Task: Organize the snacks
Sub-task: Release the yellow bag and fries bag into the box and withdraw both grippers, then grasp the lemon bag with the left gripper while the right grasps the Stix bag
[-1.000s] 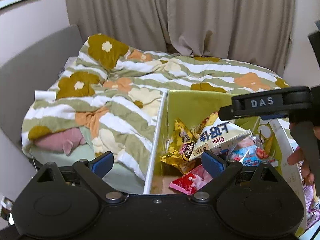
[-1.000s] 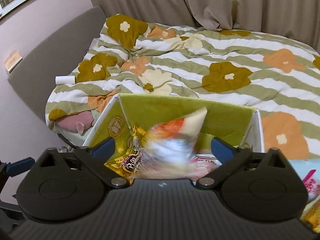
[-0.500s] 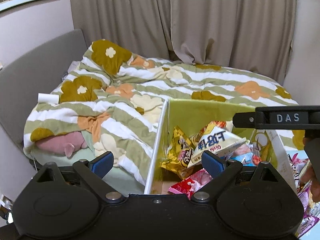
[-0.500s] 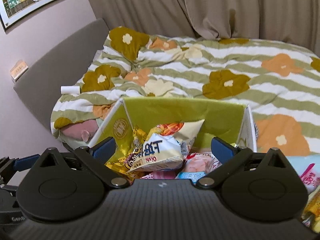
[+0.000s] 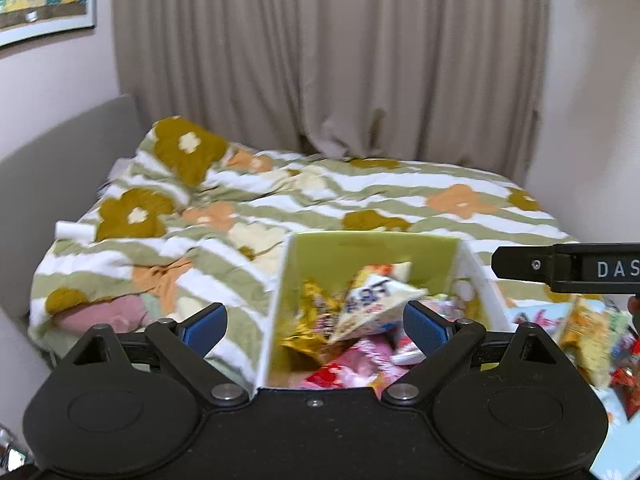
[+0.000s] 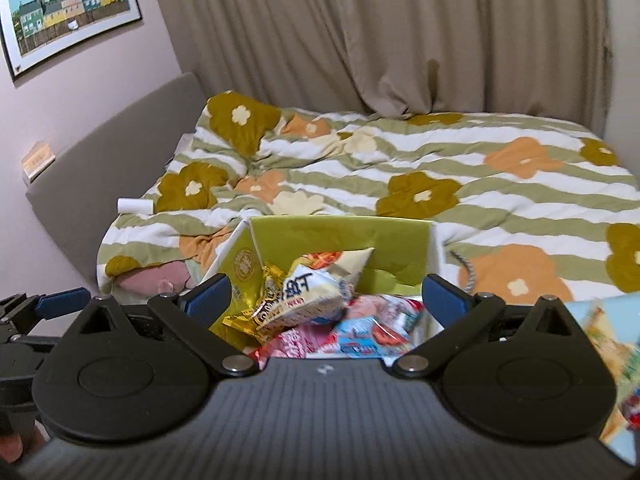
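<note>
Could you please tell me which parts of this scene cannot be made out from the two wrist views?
- Floor of the green box, both views: covered by snack packets and cut off by the gripper bodies.
- Loose snacks right of the box, left wrist view: motion-blurred, partly cut by the frame edge; brands unreadable.
- Colourful packet, right wrist view: blurred, cut off at the right edge.
- White packet: print smeared in the left wrist view.
</note>
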Demonstrator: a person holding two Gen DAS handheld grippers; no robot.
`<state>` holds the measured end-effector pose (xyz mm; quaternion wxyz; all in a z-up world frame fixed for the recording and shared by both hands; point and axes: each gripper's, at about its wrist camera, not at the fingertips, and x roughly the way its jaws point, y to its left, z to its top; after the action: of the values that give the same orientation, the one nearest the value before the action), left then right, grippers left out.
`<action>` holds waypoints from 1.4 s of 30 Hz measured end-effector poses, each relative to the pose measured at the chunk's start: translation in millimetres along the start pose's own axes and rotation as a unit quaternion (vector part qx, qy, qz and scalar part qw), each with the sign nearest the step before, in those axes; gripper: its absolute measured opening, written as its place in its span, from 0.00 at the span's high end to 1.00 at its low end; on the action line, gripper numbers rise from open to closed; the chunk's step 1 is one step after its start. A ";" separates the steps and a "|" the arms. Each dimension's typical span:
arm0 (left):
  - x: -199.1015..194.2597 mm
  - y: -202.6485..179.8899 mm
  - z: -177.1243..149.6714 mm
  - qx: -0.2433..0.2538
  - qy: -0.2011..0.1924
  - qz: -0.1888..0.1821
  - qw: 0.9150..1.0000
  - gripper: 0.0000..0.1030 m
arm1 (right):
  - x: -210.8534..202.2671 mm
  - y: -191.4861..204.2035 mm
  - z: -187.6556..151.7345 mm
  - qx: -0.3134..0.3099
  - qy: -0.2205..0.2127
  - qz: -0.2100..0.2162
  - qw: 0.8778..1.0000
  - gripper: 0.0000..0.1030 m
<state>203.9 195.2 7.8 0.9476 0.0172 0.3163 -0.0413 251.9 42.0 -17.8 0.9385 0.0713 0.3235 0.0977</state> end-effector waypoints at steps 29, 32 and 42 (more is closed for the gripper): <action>9.1 -279.7 -39.0 0.129 -0.010 -0.119 0.984 0.05 | -151.2 -250.7 -97.5 0.040 0.002 -0.158 0.987 0.00; 25.0 -308.7 -50.8 0.151 -0.009 -0.111 0.982 0.05 | -147.1 -277.4 -109.8 0.032 0.017 -0.154 0.987 0.00; 85.5 -368.4 -82.0 0.218 0.001 -0.062 0.974 0.05 | -115.3 -322.1 -147.0 -0.018 0.055 -0.122 0.991 0.00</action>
<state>190.1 -172.6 -111.5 0.9163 0.2036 0.3015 -0.1676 115.8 -286.7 -127.6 0.9254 0.0090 0.3788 -0.0084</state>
